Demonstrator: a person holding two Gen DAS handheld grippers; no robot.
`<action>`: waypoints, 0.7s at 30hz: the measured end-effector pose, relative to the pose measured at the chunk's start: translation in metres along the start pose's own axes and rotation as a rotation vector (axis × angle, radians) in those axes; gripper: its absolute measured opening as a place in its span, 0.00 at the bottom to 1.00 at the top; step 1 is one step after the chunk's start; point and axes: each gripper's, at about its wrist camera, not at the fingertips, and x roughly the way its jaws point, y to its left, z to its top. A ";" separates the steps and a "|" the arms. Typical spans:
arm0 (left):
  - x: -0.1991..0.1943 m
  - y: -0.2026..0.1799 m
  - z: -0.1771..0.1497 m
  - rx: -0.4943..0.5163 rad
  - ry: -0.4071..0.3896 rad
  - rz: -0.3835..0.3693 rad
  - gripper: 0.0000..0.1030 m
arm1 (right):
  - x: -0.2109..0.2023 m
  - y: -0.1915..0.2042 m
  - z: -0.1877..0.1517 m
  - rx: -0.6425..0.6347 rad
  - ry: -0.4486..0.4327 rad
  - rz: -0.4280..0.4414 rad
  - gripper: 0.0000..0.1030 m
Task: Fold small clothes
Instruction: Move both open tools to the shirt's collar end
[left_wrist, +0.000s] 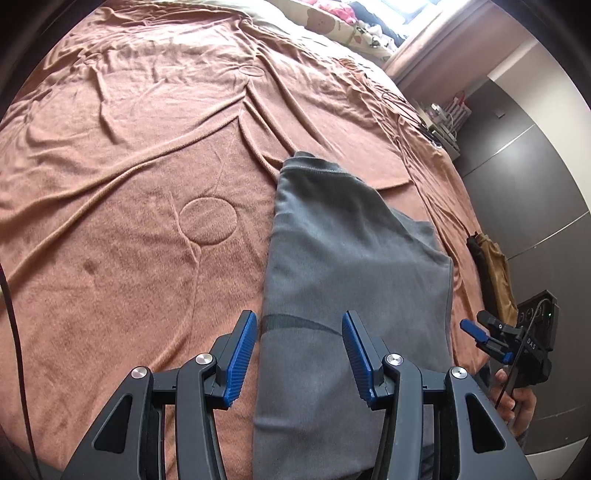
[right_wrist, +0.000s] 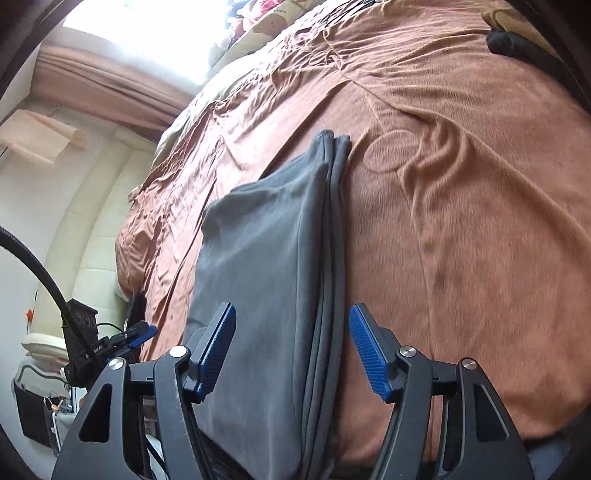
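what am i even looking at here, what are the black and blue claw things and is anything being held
Those claws are two hand-held grippers, each carried by a person, with a wide-angle camera looking along its fingers. One picture is from the left gripper, the other from the right gripper. You can also see the right one from the side in the left view, with the hand holding it. Below them lies a grey garment, folded lengthwise, on a bed covered by a brown blanket. Both grippers are open, and nothing is held; the garment just lies on the blanket.
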 end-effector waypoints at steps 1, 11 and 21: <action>0.003 0.000 0.005 0.002 0.004 0.002 0.49 | 0.005 -0.003 0.005 0.006 0.002 0.009 0.60; 0.033 -0.004 0.050 0.007 0.033 0.002 0.49 | 0.058 -0.027 0.054 0.063 0.046 0.064 0.60; 0.070 0.004 0.083 0.002 0.065 -0.017 0.48 | 0.090 -0.038 0.072 0.104 0.099 0.064 0.60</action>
